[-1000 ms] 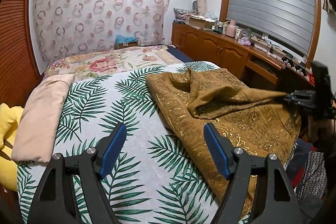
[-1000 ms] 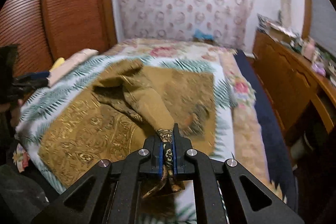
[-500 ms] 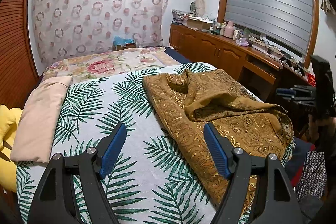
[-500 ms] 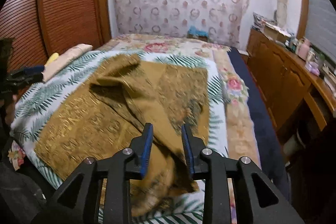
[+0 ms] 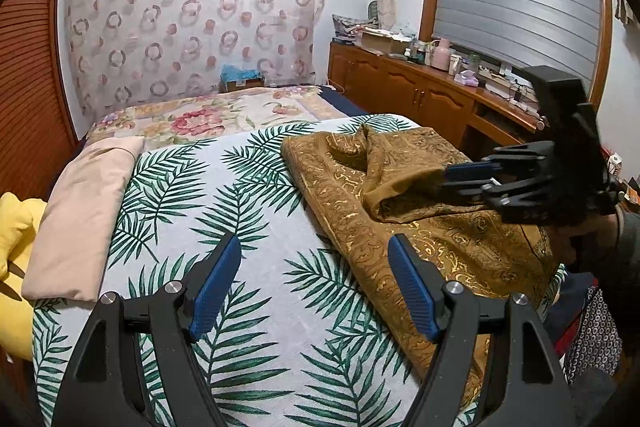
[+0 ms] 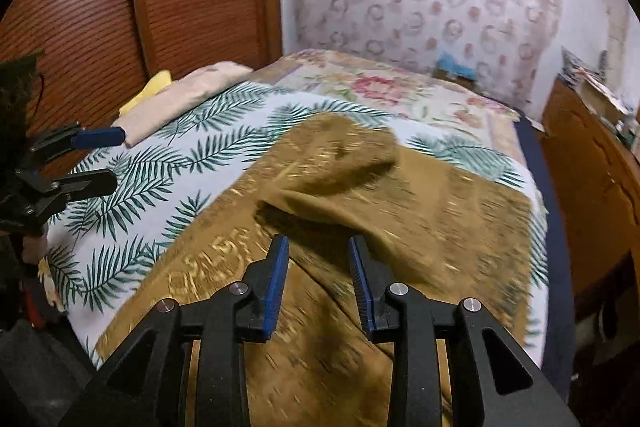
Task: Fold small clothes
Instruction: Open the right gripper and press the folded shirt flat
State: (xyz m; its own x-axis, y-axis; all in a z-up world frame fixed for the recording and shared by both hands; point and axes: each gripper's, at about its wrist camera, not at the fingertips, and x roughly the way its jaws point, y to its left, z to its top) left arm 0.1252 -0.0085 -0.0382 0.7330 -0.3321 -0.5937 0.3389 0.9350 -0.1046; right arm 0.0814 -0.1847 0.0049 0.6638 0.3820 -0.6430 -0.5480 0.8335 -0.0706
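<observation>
A gold-brown patterned cloth (image 5: 400, 195) lies rumpled on the palm-leaf bedspread (image 5: 224, 211), with one flap folded over its middle. In the right wrist view the cloth (image 6: 360, 211) is blurred and fills the foreground. My right gripper (image 6: 318, 243) hovers just above it with its jaws partly apart and nothing pressed between the blue pads. From the left wrist view the right gripper (image 5: 448, 175) shows side-on over the cloth's right part. My left gripper (image 5: 316, 251) stands wide open over bare bedspread, left of the cloth's edge, holding nothing. The left gripper (image 6: 116, 159) also shows at the far left edge.
A beige folded pillow (image 5: 80, 211) and a yellow cushion (image 5: 16, 227) lie along the bed's left side. A floral quilt (image 5: 208, 115) covers the far end. A wooden cabinet (image 5: 420, 99) with clutter lines the right wall. Dark clothes (image 5: 592, 327) hang off the bed's near right.
My right gripper let go of the cloth's corner, its jaws parted, and it swung in over the cloth. The lifted flap dropped onto the bed. The left gripper stayed still.
</observation>
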